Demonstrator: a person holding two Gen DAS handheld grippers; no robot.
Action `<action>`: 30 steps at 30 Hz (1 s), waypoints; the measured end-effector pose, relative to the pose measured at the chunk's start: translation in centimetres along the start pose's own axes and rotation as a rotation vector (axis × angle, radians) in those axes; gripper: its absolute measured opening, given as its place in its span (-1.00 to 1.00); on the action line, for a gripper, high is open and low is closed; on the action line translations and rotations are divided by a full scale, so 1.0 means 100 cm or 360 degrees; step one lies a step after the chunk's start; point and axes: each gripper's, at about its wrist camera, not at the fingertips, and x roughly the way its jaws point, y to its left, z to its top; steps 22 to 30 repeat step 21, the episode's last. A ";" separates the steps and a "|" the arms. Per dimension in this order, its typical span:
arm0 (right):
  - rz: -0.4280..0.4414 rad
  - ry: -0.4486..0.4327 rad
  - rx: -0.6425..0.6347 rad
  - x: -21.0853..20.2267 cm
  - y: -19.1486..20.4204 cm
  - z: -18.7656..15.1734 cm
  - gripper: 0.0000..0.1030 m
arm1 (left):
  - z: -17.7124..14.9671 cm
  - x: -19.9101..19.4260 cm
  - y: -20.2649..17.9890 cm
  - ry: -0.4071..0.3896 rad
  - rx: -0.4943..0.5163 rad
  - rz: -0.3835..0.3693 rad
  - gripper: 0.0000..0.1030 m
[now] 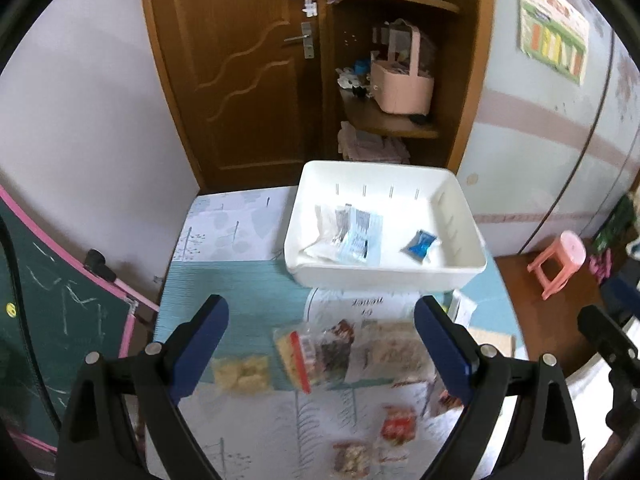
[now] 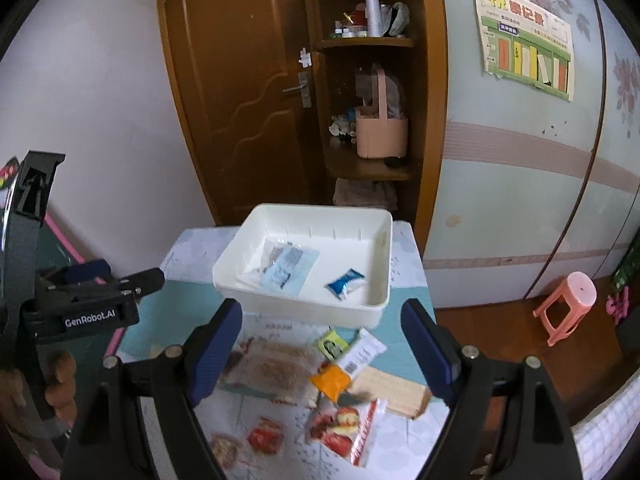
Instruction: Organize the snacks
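Note:
A white bin (image 1: pixel 460 276) (image 2: pixel 384 256) stands at the far side of the mat. In it lie pale blue-and-white packets (image 1: pixel 352 236) (image 2: pixel 286 268) and a small blue packet (image 1: pixel 419 246) (image 2: pixel 344 282). Several loose snack packs lie on the mat nearer me: a yellow-red pack (image 1: pixel 296 354), a pale yellow pack (image 1: pixel 242 374), a large tan pack (image 2: pixel 276 370), an orange packet (image 2: pixel 330 380), a red-white bag (image 2: pixel 348 428). My left gripper (image 1: pixel 322 340) is open and empty above them. My right gripper (image 2: pixel 322 344) is open and empty too.
A patterned mat (image 1: pixel 224 280) covers the table. A chalkboard with pink frame (image 1: pixel 60 320) leans at left. A brown door (image 1: pixel 240 68) and corner shelf with a pink basket (image 1: pixel 402 84) stand behind. A pink stool (image 2: pixel 568 304) stands on the floor at right.

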 end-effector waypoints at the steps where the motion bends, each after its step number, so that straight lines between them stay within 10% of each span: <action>1: 0.0002 0.0017 -0.0008 0.000 0.000 -0.006 0.60 | -0.007 0.000 -0.002 0.0006 0.0027 0.0006 0.82; 21: 0.0022 0.0549 0.0073 0.065 -0.024 -0.116 0.60 | -0.116 0.066 0.052 0.0429 0.0001 0.0105 0.82; 30: 0.0022 0.0549 0.0073 0.065 -0.024 -0.116 0.60 | -0.116 0.066 0.052 0.0429 0.0001 0.0105 0.82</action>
